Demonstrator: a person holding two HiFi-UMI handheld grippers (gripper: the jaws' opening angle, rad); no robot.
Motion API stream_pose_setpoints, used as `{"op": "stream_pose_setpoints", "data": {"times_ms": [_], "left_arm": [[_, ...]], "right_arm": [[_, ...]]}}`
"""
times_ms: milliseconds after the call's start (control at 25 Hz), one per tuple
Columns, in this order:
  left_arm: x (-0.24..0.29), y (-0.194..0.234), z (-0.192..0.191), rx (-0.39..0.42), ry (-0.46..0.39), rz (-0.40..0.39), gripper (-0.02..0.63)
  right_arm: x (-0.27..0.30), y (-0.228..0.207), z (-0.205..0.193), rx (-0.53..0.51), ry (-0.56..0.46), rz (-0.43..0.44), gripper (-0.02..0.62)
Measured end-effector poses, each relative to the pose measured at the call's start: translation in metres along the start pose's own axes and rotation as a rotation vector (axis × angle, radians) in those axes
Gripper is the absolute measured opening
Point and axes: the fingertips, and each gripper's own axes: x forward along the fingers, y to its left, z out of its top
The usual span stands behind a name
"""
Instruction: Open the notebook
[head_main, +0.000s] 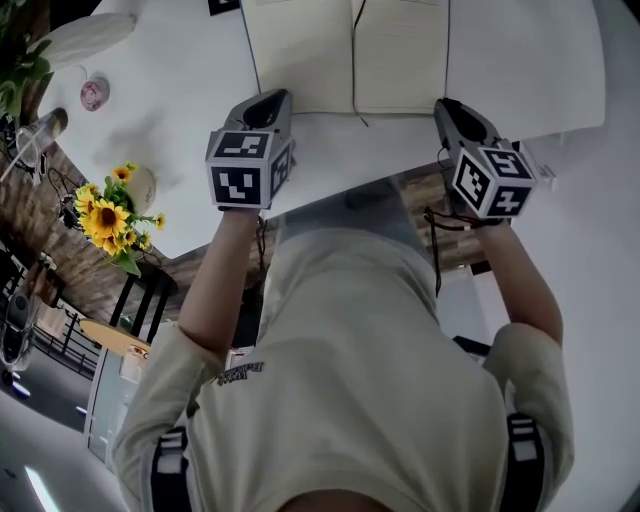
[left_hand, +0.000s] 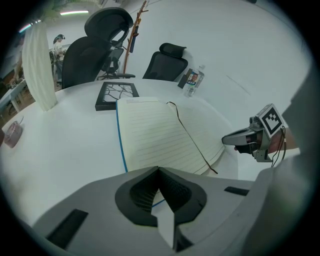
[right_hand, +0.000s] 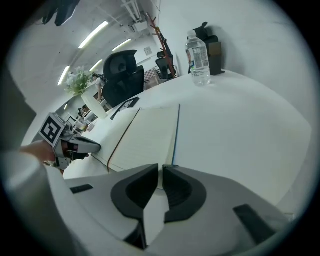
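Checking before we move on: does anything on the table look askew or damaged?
Nothing serious. The notebook lies open and flat; only its ribbon trails slantwise across the page and past the bottom edge.

Bright, even light comes from ceiling strip lights (right_hand: 95, 34). The white table (head_main: 180, 90) looks almost washed out, with only faint, soft shadows. The notebook (left_hand: 155, 135) stays sharp. Both gripper views bulge strongly and darken to black at the corners.
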Motion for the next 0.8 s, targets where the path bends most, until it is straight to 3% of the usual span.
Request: {"op": "stream_pose_setpoints", "data": {"times_ms": [160, 400, 640, 800], "left_arm": [[0.000, 0.002, 0.000, -0.010, -0.004, -0.004, 0.002], [0.000, 0.003, 0.002, -0.035, -0.019, -0.015, 0.002], [-0.010, 0.006, -0.003, -0.056, -0.039, 0.005, 0.002], [-0.018, 0.017, -0.016, -0.117, -0.050, 0.008, 0.002]], "right_arm": [[-0.009, 0.021, 0.017, 0.022, -0.079, 0.103, 0.003], [-0.013, 0.105, 0.055, -0.137, -0.181, 0.294, 0.002], [0.007, 0.188, 0.055, -0.264, -0.139, 0.483, 0.002], [0.035, 0.217, 0.035, -0.223, -0.029, 0.529, 0.002]]}}
